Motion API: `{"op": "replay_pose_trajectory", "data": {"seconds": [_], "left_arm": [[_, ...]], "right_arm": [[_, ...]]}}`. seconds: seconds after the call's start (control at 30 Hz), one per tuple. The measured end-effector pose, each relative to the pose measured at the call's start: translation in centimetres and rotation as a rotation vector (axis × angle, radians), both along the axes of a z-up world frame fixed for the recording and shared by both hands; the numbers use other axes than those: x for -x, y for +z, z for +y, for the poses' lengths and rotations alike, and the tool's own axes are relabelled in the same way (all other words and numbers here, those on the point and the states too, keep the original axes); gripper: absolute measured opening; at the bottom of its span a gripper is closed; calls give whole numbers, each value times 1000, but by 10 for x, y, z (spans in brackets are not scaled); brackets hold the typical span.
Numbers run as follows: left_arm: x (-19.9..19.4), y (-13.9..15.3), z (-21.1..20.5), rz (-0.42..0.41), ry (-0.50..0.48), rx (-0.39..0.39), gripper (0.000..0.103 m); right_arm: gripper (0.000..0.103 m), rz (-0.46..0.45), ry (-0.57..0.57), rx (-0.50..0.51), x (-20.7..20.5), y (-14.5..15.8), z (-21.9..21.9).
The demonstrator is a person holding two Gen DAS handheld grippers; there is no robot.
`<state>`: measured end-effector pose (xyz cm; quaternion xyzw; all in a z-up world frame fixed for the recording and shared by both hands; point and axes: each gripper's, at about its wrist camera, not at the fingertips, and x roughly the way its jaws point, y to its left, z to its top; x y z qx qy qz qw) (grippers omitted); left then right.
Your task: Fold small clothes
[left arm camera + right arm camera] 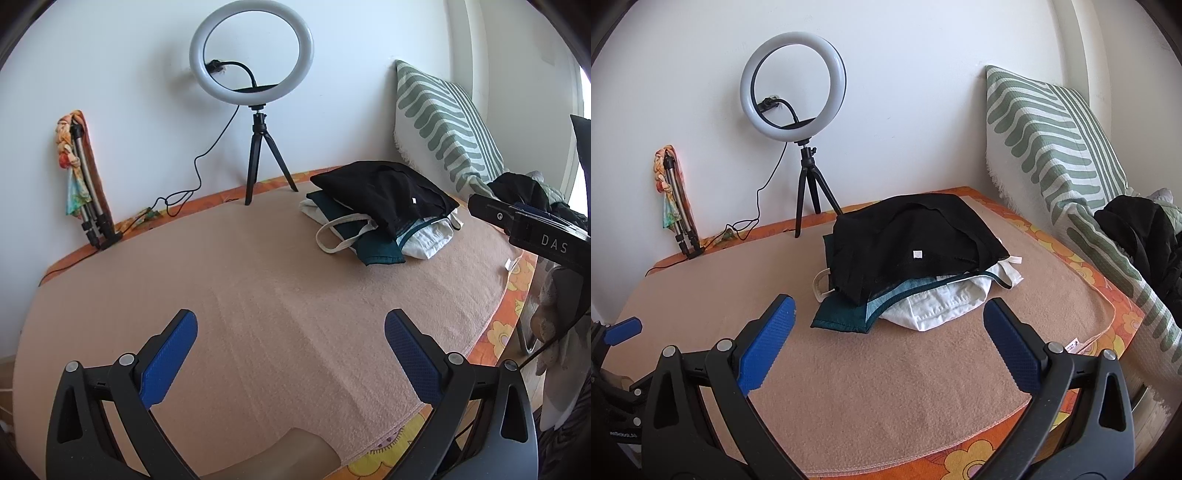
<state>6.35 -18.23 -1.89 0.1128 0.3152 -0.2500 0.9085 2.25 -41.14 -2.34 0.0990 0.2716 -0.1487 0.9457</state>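
Between garments: left gripper (291, 328) and right gripper (888, 314) both wide open, empty, over the blanket (886, 387); next, likely grab from the unfolded black clothes heap (1141, 236), beyond the folded stack (916, 251).

Left wrist view: looks forward between its own spread blue pads (173, 354), low over the tan blanket (277, 295), facing the white wall (129, 92); clothes pile (384, 210) right of centre and farther off. Right wrist view: same heading, set further right and nearer the pile (916, 266), which sits centre frame. Both views share the ring light (251, 55), folded tripod (92, 199), striped pillow (447, 125) and blanket.
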Motion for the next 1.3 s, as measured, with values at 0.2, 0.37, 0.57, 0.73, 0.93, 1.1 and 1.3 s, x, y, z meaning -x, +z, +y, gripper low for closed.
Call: {"op": "replay_pose_trajectory", "data": {"seconds": [0.2, 0.37, 0.57, 0.73, 0.93, 1.1, 1.3], "left_arm": [[1, 0, 0, -3, 1, 0, 101], [1, 1, 1, -2, 2, 3, 101], [2, 1, 1, 2, 3, 5, 101], [2, 0, 1, -1, 1, 2, 101], [2, 0, 1, -2, 3, 1, 101], [2, 0, 1, -4, 2, 0, 101], [2, 1, 1, -5, 2, 0, 101]], "right_arm": [[103, -5, 1, 1, 0, 0, 1], [103, -4, 4, 4, 0, 0, 2], [103, -3, 2, 1, 0, 0, 1], [103, -7, 4, 8, -2, 1, 4], [103, -8, 4, 7, -3, 2, 4], [103, -9, 0, 6, -2, 3, 6], [103, -9, 0, 5, -1, 4, 8]]}}
